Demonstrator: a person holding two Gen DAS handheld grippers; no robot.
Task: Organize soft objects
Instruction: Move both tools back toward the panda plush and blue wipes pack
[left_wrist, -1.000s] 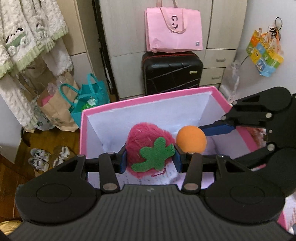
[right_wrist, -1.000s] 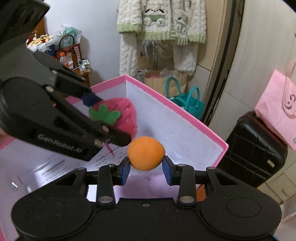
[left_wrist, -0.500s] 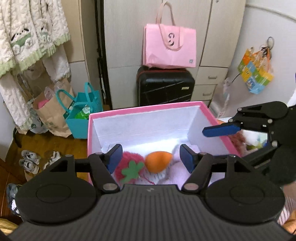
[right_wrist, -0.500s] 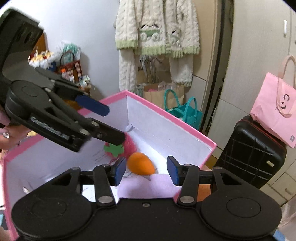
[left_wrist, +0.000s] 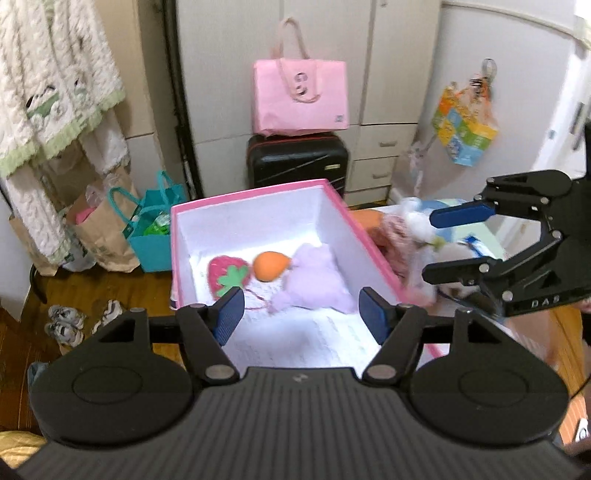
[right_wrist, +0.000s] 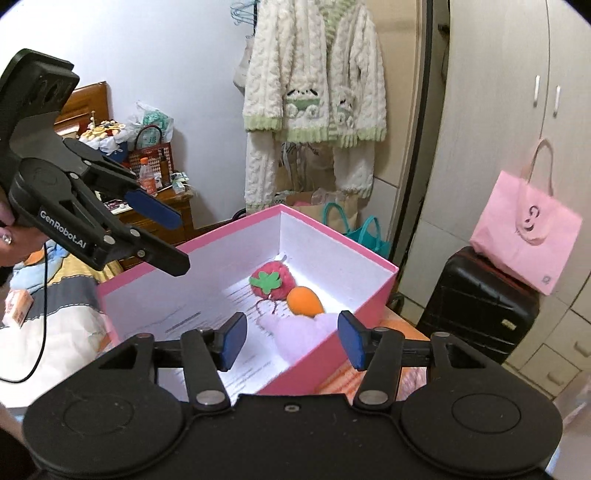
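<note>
Pink box (left_wrist: 258, 192), white inside, held three soft toys on a printed sheet: strawberry (left_wrist: 225, 273) at far left, orange (left_wrist: 271, 266) touching it, purple plush (left_wrist: 317, 284) just beside the orange, toward the near right wall. Same trio seen from right wrist view: strawberry (right_wrist: 273, 282), orange (right_wrist: 304, 301), purple plush (right_wrist: 299, 332), box rim (right_wrist: 332, 236).

More plush toys (left_wrist: 417, 236) heaped outside the box, against its right wall; blurred, kinds not told apart. Black suitcase (left_wrist: 297, 162) behind the box, pink bag (left_wrist: 299, 96) on top. Teal bag (left_wrist: 155, 229) and paper bags on the floor at left, shoes (left_wrist: 70, 321) near. Knit sweater (right_wrist: 314, 92) hung on the wall. Cluttered wooden stand (right_wrist: 155, 199) beyond the box.

Left hand-held gripper (left_wrist: 301, 312) tilted down over the near end of the box, open, nothing between the pads, pads clear of every toy. Right hand-held gripper (right_wrist: 291, 339) angled down over the box's near corner, open too, empty; jaws had just been opening. Each gripper visible in the other's view: right one (left_wrist: 450, 243) above the outside toys, left one (right_wrist: 173, 240) above the box's left wall, part of a hand (right_wrist: 14, 240) at its grip. Nothing blocked the box opening.
</note>
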